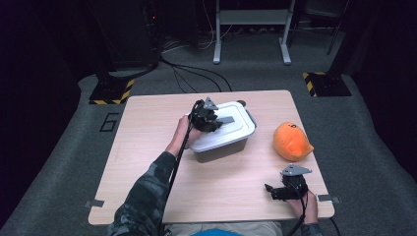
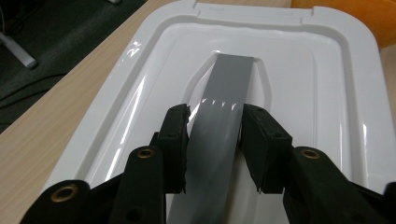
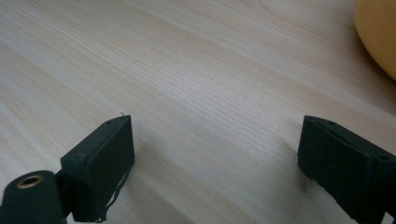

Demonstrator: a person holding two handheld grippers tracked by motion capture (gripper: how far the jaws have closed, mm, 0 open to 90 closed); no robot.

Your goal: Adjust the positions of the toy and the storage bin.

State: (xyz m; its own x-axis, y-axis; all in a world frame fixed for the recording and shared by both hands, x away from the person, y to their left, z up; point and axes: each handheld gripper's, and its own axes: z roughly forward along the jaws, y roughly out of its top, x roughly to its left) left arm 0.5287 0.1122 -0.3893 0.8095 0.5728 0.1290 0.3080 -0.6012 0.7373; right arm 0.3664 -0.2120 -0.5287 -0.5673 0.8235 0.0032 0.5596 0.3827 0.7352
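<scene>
A dark storage box [image 1: 219,153] with a white lid [image 1: 237,132] stands in the middle of the wooden table [image 1: 147,147]. My left gripper [image 1: 216,122] reaches over the lid from the left. In the left gripper view, the left gripper [image 2: 215,135] has both pads pressed against the sides of the lid's grey handle [image 2: 224,93], which runs along the white lid [image 2: 303,93]. My right gripper [image 1: 271,190] rests near the table's front right edge. The right gripper [image 3: 215,158] is open, with bare wood between its fingers. An orange plush toy [image 1: 291,141] [image 3: 378,32] lies to the right of the box.
Beyond the table's far edge the grey floor carries black cables [image 1: 192,73], a white metal frame [image 1: 251,29] and two stand bases with yellow-black tape [image 1: 110,91] [image 1: 324,83]. Bare wood lies left of the box and along the front.
</scene>
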